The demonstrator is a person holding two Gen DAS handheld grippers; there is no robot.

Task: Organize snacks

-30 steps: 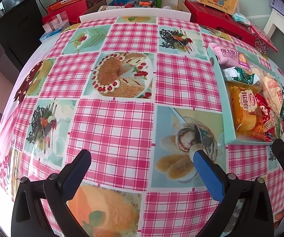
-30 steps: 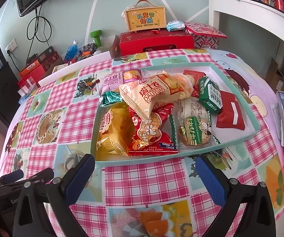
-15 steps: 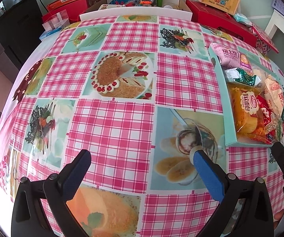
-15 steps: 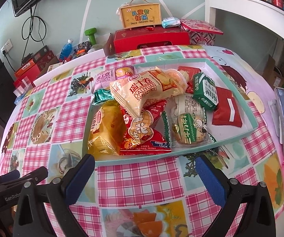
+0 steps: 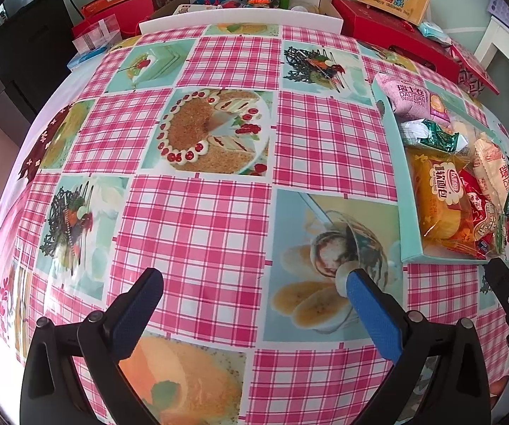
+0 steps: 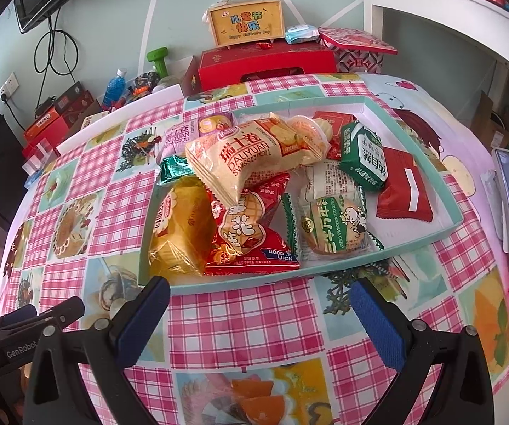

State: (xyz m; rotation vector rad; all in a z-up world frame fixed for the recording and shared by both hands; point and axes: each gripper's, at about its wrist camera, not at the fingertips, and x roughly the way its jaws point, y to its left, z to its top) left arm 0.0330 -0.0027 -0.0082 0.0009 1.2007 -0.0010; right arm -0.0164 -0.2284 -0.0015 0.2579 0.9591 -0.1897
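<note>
A shallow teal tray (image 6: 378,260) on the checked desk (image 6: 240,318) holds a loose heap of snack packets (image 6: 251,163), probably gathered there for sorting. The right claw (image 6: 258,308) hovers just near of the tray's edge, jaws spread and empty. The left claw (image 5: 251,294), also spread and empty, waits over bare desk to the left.

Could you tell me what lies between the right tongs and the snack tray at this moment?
Only bare checked tablecloth separates the open right tongs from the near rim of the snack tray, as the right wrist view shows.
</note>
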